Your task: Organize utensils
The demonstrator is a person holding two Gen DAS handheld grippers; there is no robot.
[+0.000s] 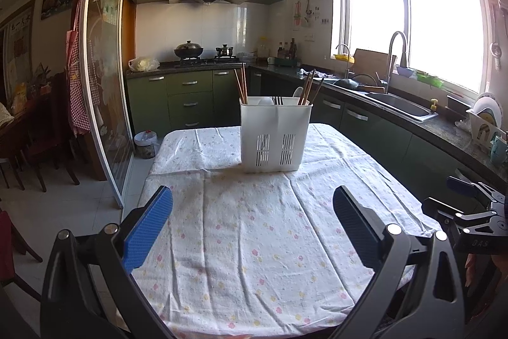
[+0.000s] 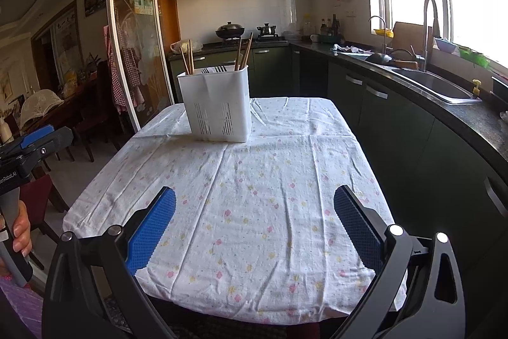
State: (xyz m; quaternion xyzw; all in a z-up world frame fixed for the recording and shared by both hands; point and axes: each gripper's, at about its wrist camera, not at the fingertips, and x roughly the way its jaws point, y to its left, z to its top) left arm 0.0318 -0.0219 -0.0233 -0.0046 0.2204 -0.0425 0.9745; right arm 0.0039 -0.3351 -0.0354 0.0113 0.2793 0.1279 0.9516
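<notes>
We hold our left gripper [image 1: 252,231] and our right gripper [image 2: 254,232] low over the near end of the bench [image 1: 254,275]. Both sets of jaws are wide apart and hold nothing.

The white holder [image 1: 275,137] stands at the far end of the flowered cloth [image 2: 270,196], well apart from both grippers. Chopsticks [image 1: 242,84] stick up at its left side, more chopsticks [image 1: 309,89] at its right, with forks [image 1: 277,100] and a white spoon [image 1: 297,92] between them.

We think the sorting is either done or not begun; we cannot tell which. If something needs moving, we must reach far forward and pinch one thin stick near its top.
</notes>
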